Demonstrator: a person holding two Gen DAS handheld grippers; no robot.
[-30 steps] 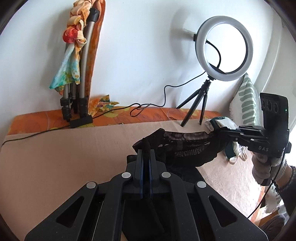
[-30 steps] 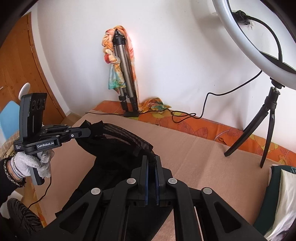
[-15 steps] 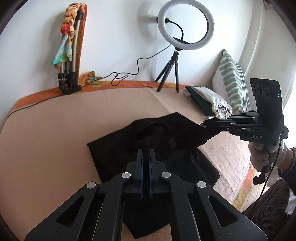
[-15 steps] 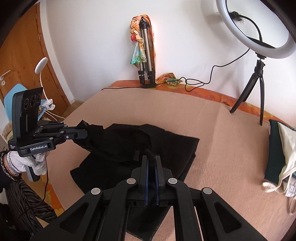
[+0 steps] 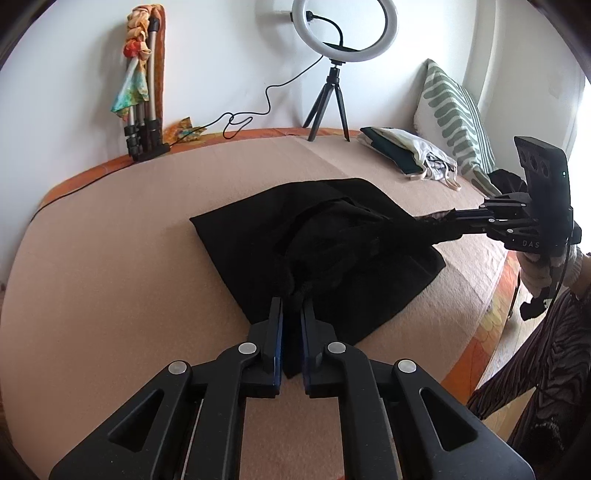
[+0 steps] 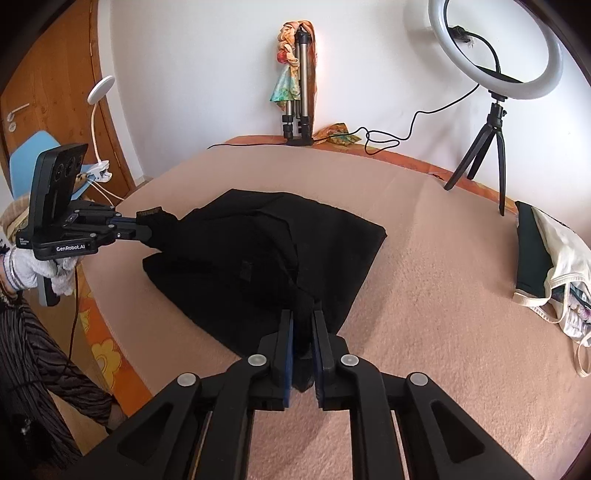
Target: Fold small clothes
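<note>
1. Black garment lies mostly flat mid-bed, on the pink blanket, nearer the front edge.
2. L gripper pinches a bunched bit of fabric at the garment's near edge, fingers close together w/ cloth between.
3. R gripper likewise clamped on a fold; its pinched end is lifted off the blanket.
4. Ring light on a tripod at the back edge; folded clothes pile at the bed's right side by the striped pillow.
</note>
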